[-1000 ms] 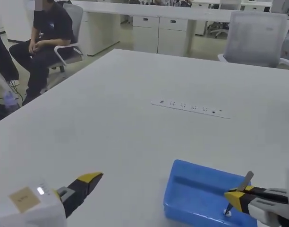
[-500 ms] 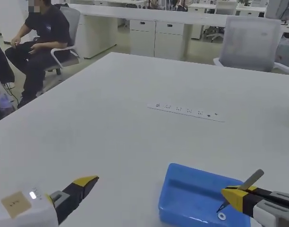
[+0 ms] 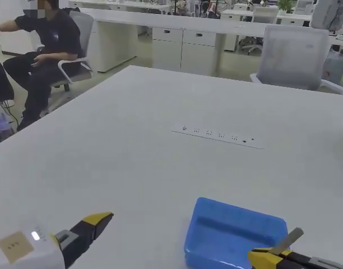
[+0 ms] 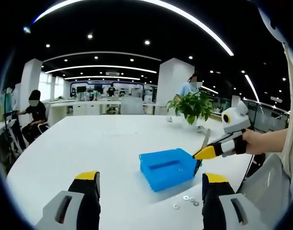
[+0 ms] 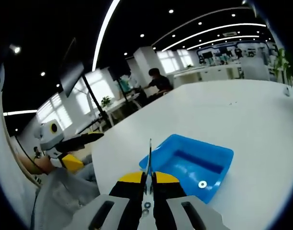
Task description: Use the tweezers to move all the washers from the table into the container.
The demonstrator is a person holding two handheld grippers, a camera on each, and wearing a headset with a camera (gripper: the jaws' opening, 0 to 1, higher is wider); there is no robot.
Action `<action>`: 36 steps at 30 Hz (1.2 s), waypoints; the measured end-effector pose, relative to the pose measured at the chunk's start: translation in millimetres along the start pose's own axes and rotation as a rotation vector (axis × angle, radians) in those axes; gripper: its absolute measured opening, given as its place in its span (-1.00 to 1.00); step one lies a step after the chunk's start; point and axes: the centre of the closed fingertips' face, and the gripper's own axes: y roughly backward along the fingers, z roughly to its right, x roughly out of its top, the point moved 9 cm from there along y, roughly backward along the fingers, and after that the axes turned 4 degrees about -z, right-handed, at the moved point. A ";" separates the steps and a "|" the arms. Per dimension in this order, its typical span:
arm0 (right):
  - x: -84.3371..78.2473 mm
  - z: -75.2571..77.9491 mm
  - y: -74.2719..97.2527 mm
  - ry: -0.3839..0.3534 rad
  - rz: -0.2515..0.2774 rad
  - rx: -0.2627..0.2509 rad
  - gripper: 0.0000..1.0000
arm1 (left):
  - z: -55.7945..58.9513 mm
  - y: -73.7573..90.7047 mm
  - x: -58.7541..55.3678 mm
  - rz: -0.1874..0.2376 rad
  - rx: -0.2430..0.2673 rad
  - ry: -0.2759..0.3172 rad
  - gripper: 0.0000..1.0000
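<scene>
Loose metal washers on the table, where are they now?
The washers lie on the white table beside the blue plastic container, lower right in the left gripper view.

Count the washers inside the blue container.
1. A washer lies on the floor of the blue container, close to its near corner in the right gripper view. The tweezers cover a sliver of the container's edge, so another could be hidden there.
</scene>
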 end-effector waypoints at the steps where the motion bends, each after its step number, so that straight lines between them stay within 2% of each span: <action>1: -4.0 -1.6 -1.1 -0.007 -0.006 0.004 -0.94 | -0.1 0.2 0.0 0.001 0.001 0.000 0.79; 10: -31.3 -8.1 -11.8 -0.051 -0.070 0.026 -0.94 | -0.2 0.9 -0.4 0.001 0.004 -0.001 0.77; 18: -44.2 -9.9 -17.5 -0.072 -0.106 0.038 -0.94 | -0.5 1.7 -1.1 0.000 0.007 0.000 0.76; 25: -51.9 -13.1 -20.2 -0.076 -0.136 0.047 -0.94 | -0.5 2.1 -1.1 -0.001 0.010 -0.003 0.74; 36: -53.1 -18.0 -21.7 -0.050 -0.159 0.057 -0.93 | -0.5 2.6 -0.7 -0.001 0.012 -0.006 0.73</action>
